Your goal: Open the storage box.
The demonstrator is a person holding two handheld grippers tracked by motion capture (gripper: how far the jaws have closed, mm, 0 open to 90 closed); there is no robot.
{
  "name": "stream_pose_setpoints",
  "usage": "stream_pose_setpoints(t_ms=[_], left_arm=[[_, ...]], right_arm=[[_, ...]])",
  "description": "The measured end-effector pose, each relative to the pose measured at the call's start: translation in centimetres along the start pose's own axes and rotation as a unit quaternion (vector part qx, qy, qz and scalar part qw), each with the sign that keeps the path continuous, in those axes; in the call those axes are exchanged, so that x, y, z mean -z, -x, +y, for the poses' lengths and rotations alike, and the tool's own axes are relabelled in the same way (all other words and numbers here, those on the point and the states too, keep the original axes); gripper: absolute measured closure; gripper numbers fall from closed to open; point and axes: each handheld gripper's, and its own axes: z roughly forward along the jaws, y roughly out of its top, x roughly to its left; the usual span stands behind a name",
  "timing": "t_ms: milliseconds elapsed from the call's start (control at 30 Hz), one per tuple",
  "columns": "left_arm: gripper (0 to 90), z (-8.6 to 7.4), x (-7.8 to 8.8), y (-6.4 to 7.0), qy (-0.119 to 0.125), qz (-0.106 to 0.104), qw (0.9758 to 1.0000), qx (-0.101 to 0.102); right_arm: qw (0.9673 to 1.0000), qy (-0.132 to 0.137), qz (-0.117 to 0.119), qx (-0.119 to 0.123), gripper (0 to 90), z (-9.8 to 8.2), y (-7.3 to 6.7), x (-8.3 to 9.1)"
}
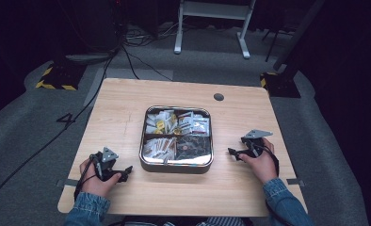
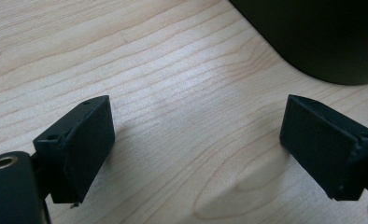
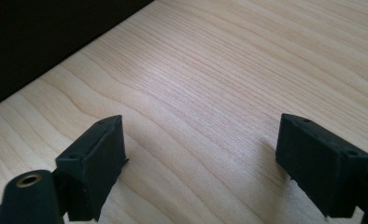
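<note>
Between both open tongs (image 1: 127, 170) (image 1: 232, 152) sits a tin (image 1: 176, 165).

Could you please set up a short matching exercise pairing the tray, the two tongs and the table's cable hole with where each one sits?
Things:
1. tray
2. left tongs
3. right tongs
4. cable hole

Places:
A. far side of the table, right of centre
B. middle of the table
C. resting open, left of the tray
D. resting open, right of the tray

Pairs: 1-B, 2-C, 3-D, 4-A
</note>
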Motion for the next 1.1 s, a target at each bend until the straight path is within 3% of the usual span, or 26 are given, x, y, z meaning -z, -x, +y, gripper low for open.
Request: stream_pose_setpoints(t_ms=[933, 1100], left_arm=[[10.5, 0.15, -0.13, -0.18, -0.001, -0.005, 1.0, -0.006], [10.5, 0.17, -0.15, -0.22, 0.0, -0.006, 1.0, -0.007]], right_arm=[[1.0, 0.006, -0.003, -0.006, 21.3, -0.11, -0.4, 0.15], [0.9999, 0.012, 0.008, 0.001, 27.9, -0.12, -0.31, 0.21]])
